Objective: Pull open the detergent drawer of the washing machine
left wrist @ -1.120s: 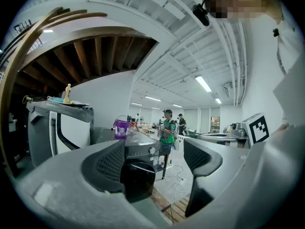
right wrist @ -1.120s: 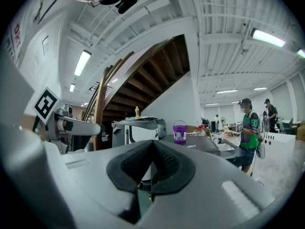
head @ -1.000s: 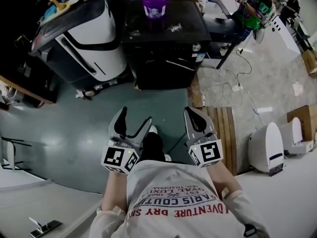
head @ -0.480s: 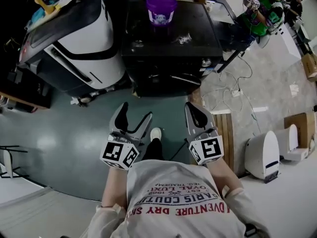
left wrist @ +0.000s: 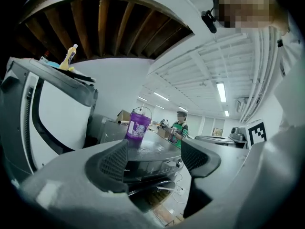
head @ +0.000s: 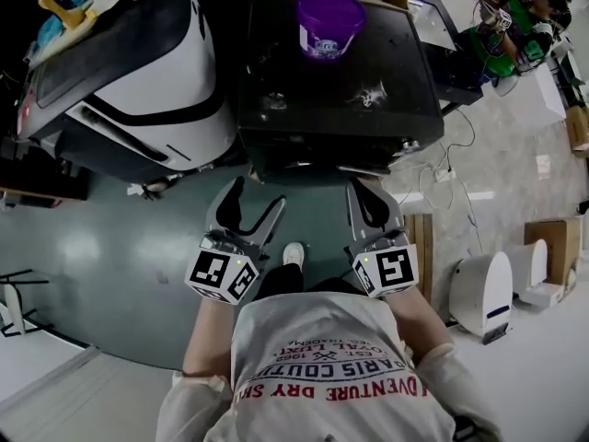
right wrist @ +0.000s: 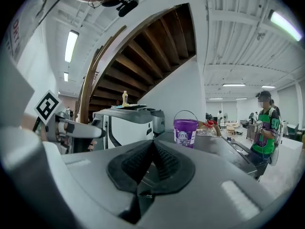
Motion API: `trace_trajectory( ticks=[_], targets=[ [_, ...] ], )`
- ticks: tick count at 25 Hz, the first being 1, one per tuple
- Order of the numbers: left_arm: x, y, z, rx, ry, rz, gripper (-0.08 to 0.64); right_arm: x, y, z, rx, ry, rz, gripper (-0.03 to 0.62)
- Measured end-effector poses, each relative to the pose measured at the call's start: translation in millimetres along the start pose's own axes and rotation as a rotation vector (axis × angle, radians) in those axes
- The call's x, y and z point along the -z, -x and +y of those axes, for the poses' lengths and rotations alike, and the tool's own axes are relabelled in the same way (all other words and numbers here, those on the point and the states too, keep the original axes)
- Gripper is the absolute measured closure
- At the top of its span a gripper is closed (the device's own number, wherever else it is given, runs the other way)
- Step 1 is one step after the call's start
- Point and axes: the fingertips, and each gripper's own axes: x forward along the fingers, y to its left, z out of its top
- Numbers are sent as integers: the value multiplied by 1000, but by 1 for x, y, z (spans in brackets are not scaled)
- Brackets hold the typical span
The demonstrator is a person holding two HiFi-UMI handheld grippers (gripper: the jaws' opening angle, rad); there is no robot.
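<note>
Grippers sit side by side in front of your chest, both pointing at the front of the washer [head: 285, 58], near it but not touching. Your left gripper [head: 255, 201] has its jaws released and spread wide. They have just been closing a little, and nothing is between the pads. Past them, in the left gripper view, you see only the washer's dark front panel and its top edge. Your right gripper [head: 370, 196] is clenched, its pads meeting with nothing caught between them. The washer stands at the far middle of the scene, a dark box with a purple bucket [head: 329, 21] resting toward the far side of its top. The drawer belongs on that front panel, but the panel is too dark, and partly hidden behind your left jaw, to pick it out or to say whether it is in or out. Left of the washer stands a white-and-black machine [head: 156, 90], tilted in the head view, with a yellow bottle [head: 57, 5] on top. Your shoe [head: 293, 253] shows on the green floor between the two grippers. Far right, well apart, a person in green [head: 520, 12] stands by a table.
</note>
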Motion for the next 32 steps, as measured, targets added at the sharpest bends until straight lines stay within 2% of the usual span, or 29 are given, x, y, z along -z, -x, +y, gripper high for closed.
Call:
trace_trajectory(
  ticks=[5,10,14,21,25,32],
  targets=[
    [33,-24,20,19,123,18,207,20,-31,-1,-41,8,13,592],
    [57,-49,32,27,227,-16,207,43,-58,-5,-90,23,-9,592],
    [89,-74,49,33,365,-53,207,72,-80,-16,-109,-12,-6,592],
    [155,-104,88,13,633,-119,207,125,-101,-14,-161,5,2,592],
    [183,-122,107,18,757,-179,207,153,-106,-16,-175,0,18,592],
    [195,-151,126,87,879,-275,207,192,-113,-19,-202,2,51,592]
  ],
)
